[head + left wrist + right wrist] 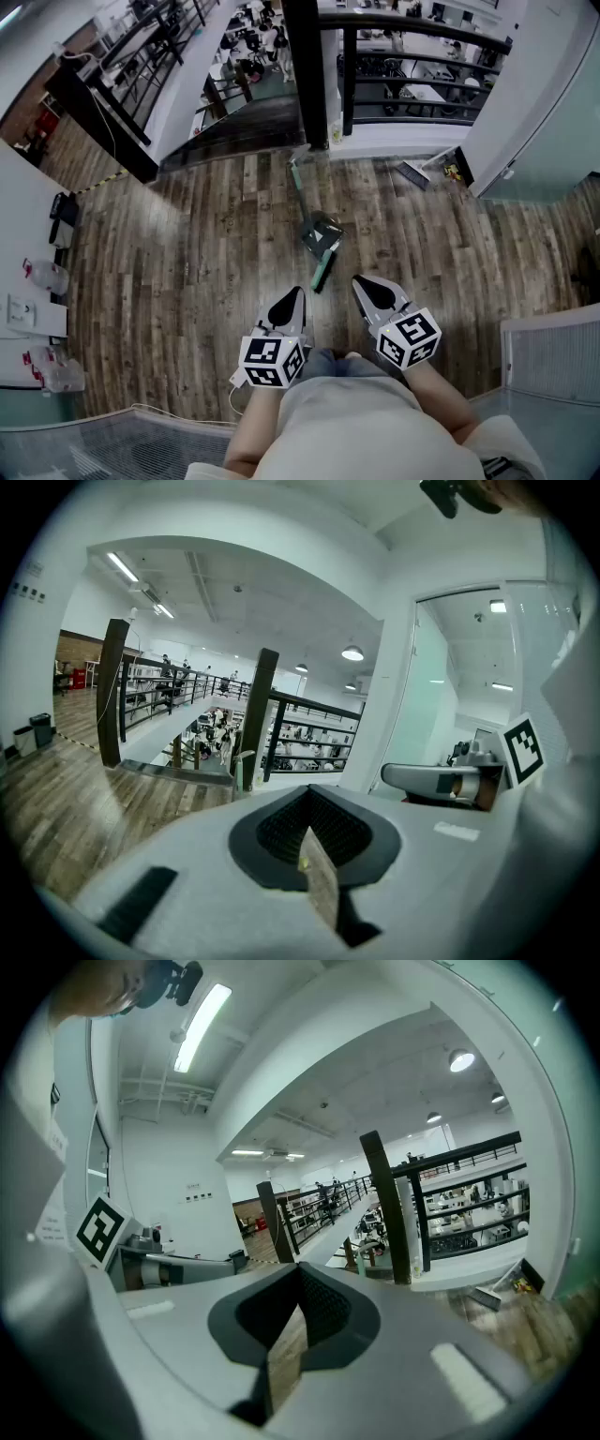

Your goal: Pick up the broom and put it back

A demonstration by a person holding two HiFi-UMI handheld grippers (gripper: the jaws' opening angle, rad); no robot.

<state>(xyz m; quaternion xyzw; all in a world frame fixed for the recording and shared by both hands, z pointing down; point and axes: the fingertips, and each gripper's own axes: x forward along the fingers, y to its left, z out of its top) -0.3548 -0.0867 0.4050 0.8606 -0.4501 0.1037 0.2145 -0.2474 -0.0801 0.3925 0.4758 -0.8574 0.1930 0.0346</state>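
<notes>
The broom lies on the wooden floor near its middle, just ahead of both grippers and touching neither, its thin green handle running away toward the black post at the railing edge. The left gripper and right gripper hang side by side near the person's body, pointing slightly down. Each has its jaws pressed together with nothing between them.
</notes>
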